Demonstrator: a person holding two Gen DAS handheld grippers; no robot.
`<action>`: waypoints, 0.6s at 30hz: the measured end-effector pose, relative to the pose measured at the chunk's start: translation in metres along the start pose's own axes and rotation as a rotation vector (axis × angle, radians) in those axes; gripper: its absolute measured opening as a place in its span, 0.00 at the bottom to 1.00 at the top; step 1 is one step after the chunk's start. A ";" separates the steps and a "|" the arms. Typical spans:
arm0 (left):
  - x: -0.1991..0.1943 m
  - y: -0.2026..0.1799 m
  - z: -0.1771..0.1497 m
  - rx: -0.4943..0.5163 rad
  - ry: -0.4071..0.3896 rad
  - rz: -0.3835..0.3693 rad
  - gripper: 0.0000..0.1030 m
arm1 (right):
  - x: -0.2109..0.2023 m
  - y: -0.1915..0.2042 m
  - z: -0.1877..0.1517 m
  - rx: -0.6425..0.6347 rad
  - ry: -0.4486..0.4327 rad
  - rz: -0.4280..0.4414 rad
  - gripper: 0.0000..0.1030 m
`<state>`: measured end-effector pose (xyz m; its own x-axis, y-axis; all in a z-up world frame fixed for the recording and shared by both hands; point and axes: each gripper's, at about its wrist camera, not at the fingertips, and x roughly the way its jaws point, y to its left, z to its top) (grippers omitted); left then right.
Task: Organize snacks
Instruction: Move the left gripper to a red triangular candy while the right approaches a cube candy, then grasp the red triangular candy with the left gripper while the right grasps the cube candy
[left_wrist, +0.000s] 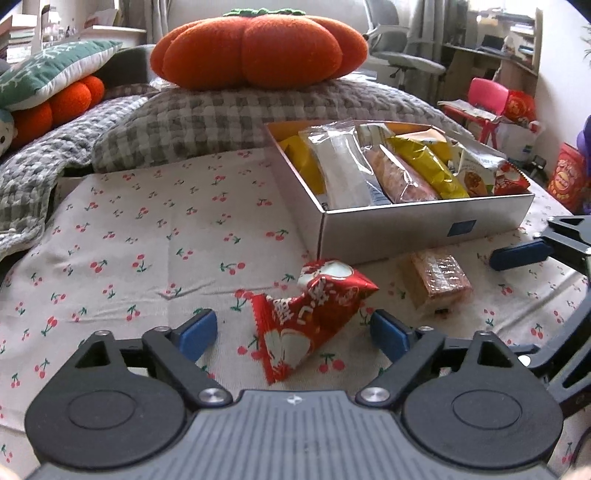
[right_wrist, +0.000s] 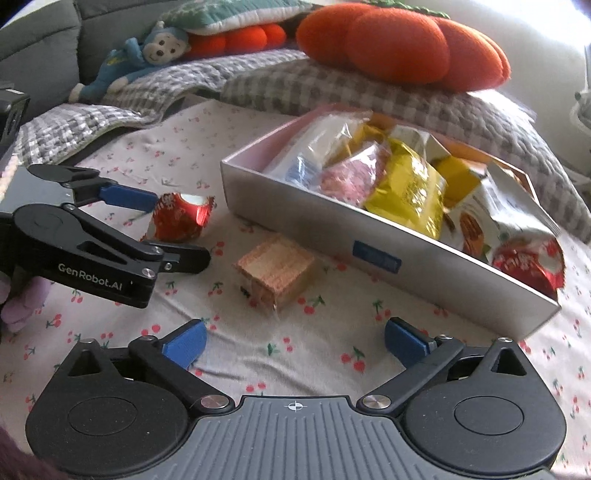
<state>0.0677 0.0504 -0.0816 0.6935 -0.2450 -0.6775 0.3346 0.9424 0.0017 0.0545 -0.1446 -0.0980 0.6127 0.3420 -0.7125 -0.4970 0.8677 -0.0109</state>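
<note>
A crumpled red snack packet (left_wrist: 314, 317) lies on the cherry-print cloth between the blue pads of my left gripper (left_wrist: 293, 332), which is open around it; the pads do not press on it. From the right wrist view the same packet (right_wrist: 181, 218) sits between that gripper's fingers (right_wrist: 125, 195). A clear-wrapped wafer block (right_wrist: 277, 277) lies just ahead of my open right gripper (right_wrist: 295, 339), with nothing between its pads. The wafer (left_wrist: 439, 280) rests beside a silver box (left_wrist: 424, 225) filled with several snack bags. One right gripper finger (left_wrist: 517, 254) shows at the right edge.
The silver box (right_wrist: 332, 236) stands close behind the wafer. A checked grey blanket (left_wrist: 221, 122) and an orange pumpkin cushion (left_wrist: 258, 48) lie behind it. A blue monkey plush (right_wrist: 147, 55) sits at the back left. An office chair (left_wrist: 402, 55) stands beyond the bed.
</note>
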 end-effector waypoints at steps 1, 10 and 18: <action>0.000 0.000 0.000 0.001 -0.003 -0.001 0.80 | 0.001 0.000 0.001 -0.003 -0.007 0.003 1.00; -0.001 0.005 0.005 -0.012 -0.016 -0.009 0.50 | 0.010 -0.003 0.004 -0.011 -0.068 0.009 1.00; -0.001 0.006 0.009 -0.028 0.006 -0.013 0.38 | 0.014 -0.002 0.005 -0.010 -0.092 0.006 1.00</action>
<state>0.0751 0.0541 -0.0742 0.6854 -0.2561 -0.6817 0.3256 0.9451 -0.0277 0.0674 -0.1399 -0.1039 0.6632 0.3795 -0.6451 -0.5071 0.8618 -0.0143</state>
